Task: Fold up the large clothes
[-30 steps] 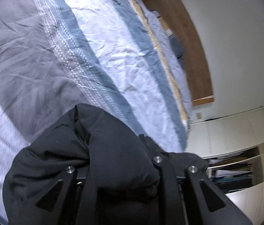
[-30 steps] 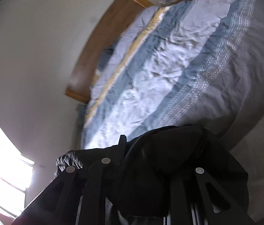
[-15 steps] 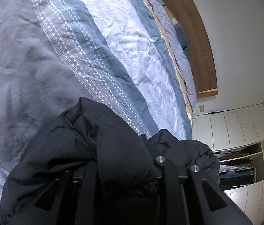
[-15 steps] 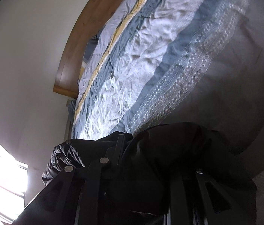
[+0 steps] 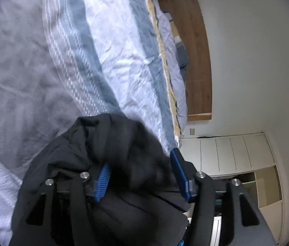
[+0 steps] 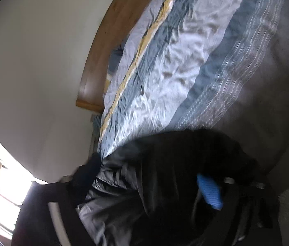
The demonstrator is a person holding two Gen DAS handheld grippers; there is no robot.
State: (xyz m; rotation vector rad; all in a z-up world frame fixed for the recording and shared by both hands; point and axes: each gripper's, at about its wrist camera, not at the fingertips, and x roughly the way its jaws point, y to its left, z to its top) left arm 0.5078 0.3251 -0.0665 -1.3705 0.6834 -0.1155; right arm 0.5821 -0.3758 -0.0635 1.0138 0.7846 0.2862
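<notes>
Black padded jacket (image 5: 124, 147) is lying bunched on the bed (image 5: 31, 78), directly ahead of both grippers. The left gripper (image 5: 142, 176) and right gripper (image 6: 144, 186) are opening, each straddling loose cloth, with neither hand nearer.

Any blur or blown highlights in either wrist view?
Left wrist: mild blur on the duvet, jacket soft. Right wrist: heavy motion smear on jacket and tool, window blown out.
</notes>
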